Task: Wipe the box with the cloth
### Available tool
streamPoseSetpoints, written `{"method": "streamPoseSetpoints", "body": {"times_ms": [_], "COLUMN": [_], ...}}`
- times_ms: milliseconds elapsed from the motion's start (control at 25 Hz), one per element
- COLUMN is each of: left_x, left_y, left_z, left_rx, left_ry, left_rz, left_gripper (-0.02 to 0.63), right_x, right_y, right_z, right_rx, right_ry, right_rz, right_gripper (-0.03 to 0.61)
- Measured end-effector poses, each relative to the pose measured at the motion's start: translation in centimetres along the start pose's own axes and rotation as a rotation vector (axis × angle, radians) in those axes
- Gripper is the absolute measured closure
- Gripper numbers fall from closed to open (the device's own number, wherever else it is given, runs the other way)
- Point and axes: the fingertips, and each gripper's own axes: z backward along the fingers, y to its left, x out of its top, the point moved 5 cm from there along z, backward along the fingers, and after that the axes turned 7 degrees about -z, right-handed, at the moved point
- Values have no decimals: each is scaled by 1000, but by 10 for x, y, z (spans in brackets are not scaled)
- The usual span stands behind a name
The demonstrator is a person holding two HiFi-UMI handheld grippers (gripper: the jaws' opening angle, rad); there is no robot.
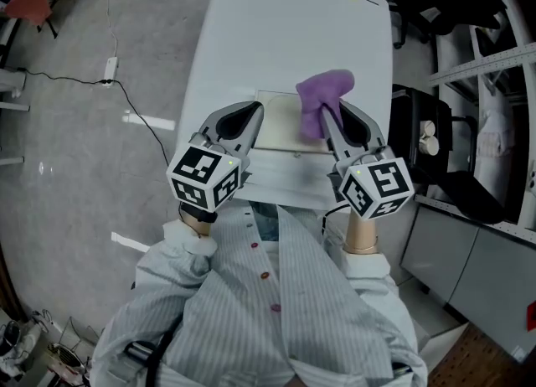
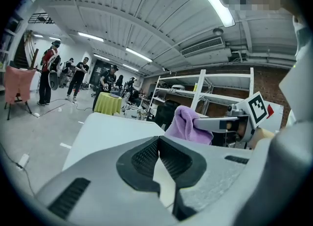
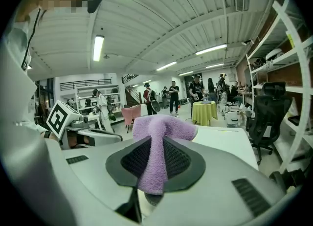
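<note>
- We hold the right gripper [image 3: 155, 144] pinched on a soft purple terry cloth [image 1: 323, 92]; one fold runs down between the black pads and the rest bunches above the tips.
- Our left gripper [image 2: 157, 141] is pressed together on nothing; its tips sit over the near left part of the flat white rectangular box [image 1: 278, 119].
- The box lies at the near end of the long white bench [image 1: 285, 33], close to its edge.
- The cloth is over the box's right side; we cannot tell whether it touches the top; we judge the wiping has barely begun, if at all.
- The bunch rides above the tips, so a flat stroke may drag hard plastic over the box instead of fabric.
- The box looks light and nothing pins it; a firm stroke could slide it along the bench or off the near edge; the empty left gripper could brace it.
- The pinch takes only a narrow fold; friction on the box may tug the cloth free.
</note>
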Motion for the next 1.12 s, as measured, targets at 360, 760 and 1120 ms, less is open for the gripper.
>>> {"method": "streamPoseSetpoints", "body": {"times_ms": [360,760,1120], "left_x": [-33,-67,-87], "left_y": [14,27,35], "left_z": [-12,-29,-47], "left_rx": [51,105,89], "left_ry": [79,178,274], "left_rz": [58,118,155], "left_gripper": [603,554,528], "right_x": [-1,-8,-32], "right_y": [-9,-26,-24], "right_z": [-38,-103,-169], "right_rx": [93,215,379], "right_ry": [100,287,523], "right_rz": [58,157,218], "right_gripper": [508,508,509]}}
